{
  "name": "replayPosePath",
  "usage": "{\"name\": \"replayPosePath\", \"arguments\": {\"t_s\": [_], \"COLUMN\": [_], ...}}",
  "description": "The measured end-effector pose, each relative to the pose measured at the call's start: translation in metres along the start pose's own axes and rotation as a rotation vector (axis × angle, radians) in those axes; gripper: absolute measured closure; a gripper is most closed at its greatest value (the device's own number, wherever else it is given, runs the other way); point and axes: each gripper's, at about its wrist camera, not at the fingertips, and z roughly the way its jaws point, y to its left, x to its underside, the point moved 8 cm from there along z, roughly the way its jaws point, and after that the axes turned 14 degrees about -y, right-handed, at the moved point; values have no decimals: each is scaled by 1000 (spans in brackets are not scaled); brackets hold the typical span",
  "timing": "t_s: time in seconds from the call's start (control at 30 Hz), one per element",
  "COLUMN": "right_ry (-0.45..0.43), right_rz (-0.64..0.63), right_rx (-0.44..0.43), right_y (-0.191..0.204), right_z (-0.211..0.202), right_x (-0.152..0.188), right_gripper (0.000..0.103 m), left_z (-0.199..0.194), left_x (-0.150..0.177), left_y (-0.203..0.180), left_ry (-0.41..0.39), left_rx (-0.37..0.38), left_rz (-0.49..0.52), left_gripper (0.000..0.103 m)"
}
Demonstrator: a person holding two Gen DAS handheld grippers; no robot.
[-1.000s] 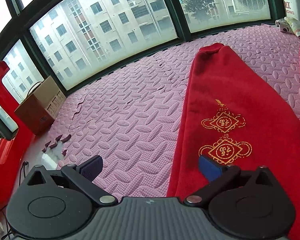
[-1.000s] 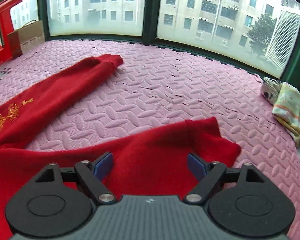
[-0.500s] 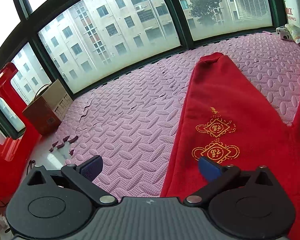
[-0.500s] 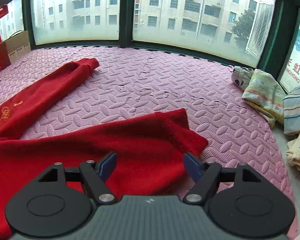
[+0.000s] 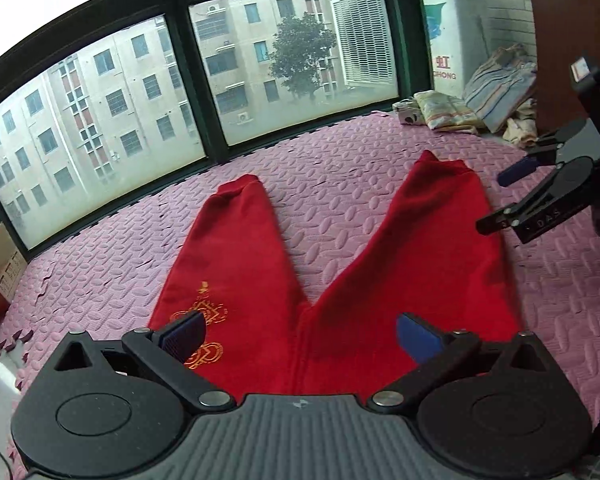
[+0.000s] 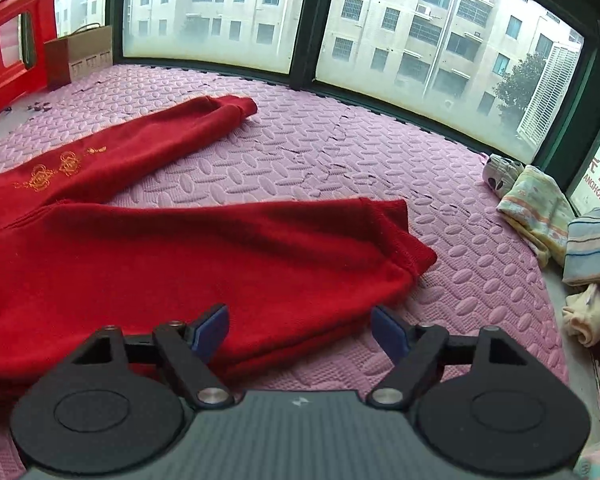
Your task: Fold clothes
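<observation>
Red trousers (image 5: 260, 280) with gold embroidery on one leg lie flat on the pink foam mat (image 5: 340, 168), legs spread in a V away from me. My left gripper (image 5: 300, 334) hovers open over the crotch area, with cloth below its blue pads but nothing pinched. My right gripper (image 6: 300, 330) hangs over the outer edge of the plain leg (image 6: 180, 260), short of its cuff. Its jaws are opening, the pads are off the cloth, and nothing is held. In the left wrist view the right gripper (image 5: 500, 200) is beside that leg's cuff end.
A heap of folded clothes (image 6: 540, 208) sits at the mat's right edge, by the bare floor. A brown paper bag (image 6: 80, 56) and a red plastic chair (image 6: 12, 60) stand at the far left. Dark-framed windows run along the back.
The left gripper has swung right over the trousers, so both legs and the right gripper now show in its view. The right gripper has shifted a little along the plain leg. Both grippers stay open.
</observation>
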Motion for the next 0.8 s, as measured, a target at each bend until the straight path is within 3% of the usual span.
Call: {"name": "replayPosePath", "arguments": {"t_s": [0.17,0.33,0.47,0.63,0.8], "right_ry": [12,25,37,-18,13], "right_rz": [49,2,-28,13,-52], "right_rx": [-139,-172,-143,-150,-215], "right_y": [27,31,26,34,65], "right_z": [10,-4,-16,-18,-11], "right_x": [4,24,25,10,19], "right_gripper": [26,27,27,27,27], "left_z": [1,-2,-8,-28,-47], "left_x": [2,11,16,8,18], "left_y": [-51,-72,-75,-50,-11], "left_ry": [-7,23,40,6,14], "left_rx": [133,211,241,194,82], "left_rz": [50,44,43,-25,-59], "left_gripper": [0,0,0,0,0]}}
